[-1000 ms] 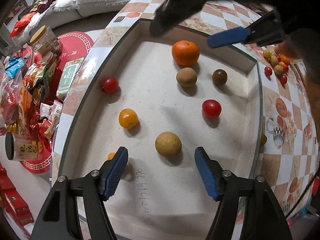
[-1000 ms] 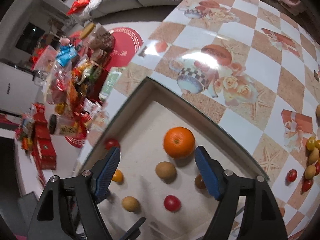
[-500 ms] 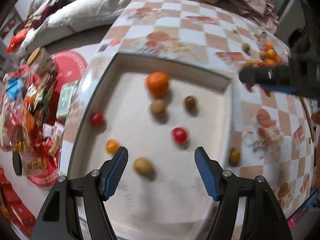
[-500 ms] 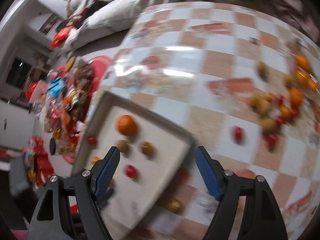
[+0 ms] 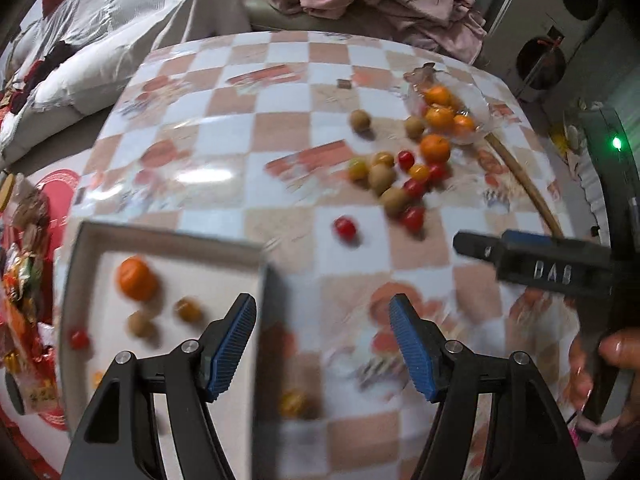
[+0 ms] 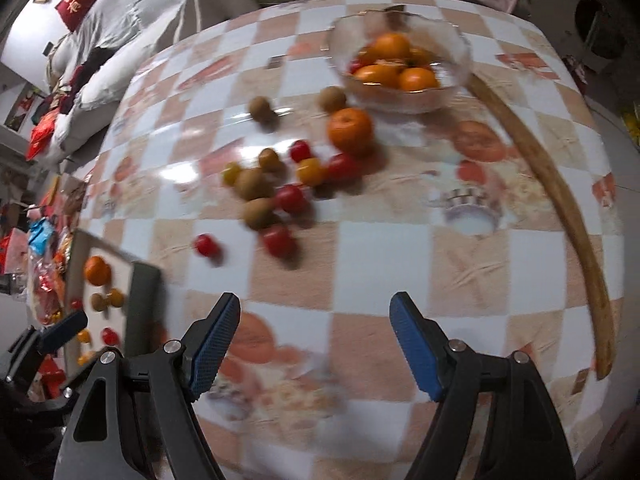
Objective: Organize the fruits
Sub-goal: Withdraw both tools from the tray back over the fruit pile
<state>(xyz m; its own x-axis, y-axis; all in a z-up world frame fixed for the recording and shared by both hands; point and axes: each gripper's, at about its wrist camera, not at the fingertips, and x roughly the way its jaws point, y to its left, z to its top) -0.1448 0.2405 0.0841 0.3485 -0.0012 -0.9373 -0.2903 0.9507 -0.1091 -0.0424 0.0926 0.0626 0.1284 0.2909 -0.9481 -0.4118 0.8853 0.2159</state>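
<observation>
Blurring hides the tray (image 5: 168, 240) fruits' kinds; left tongs (image 5: 322, 344) and right tongs (image 6: 316, 344) gape empty.

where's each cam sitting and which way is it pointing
Left wrist: sits on the left gripper, looking steeply down over the checked table, with the tray at lower left; its own open blue-padded fingers show, plus the right gripper and a hand at right.
Right wrist: sits on the right gripper, looking down at loose fruit and the glass bowl; its open fingers show, and the left gripper at lower left.
Shared: tray, fruit pile, bowl, wooden stick.
</observation>
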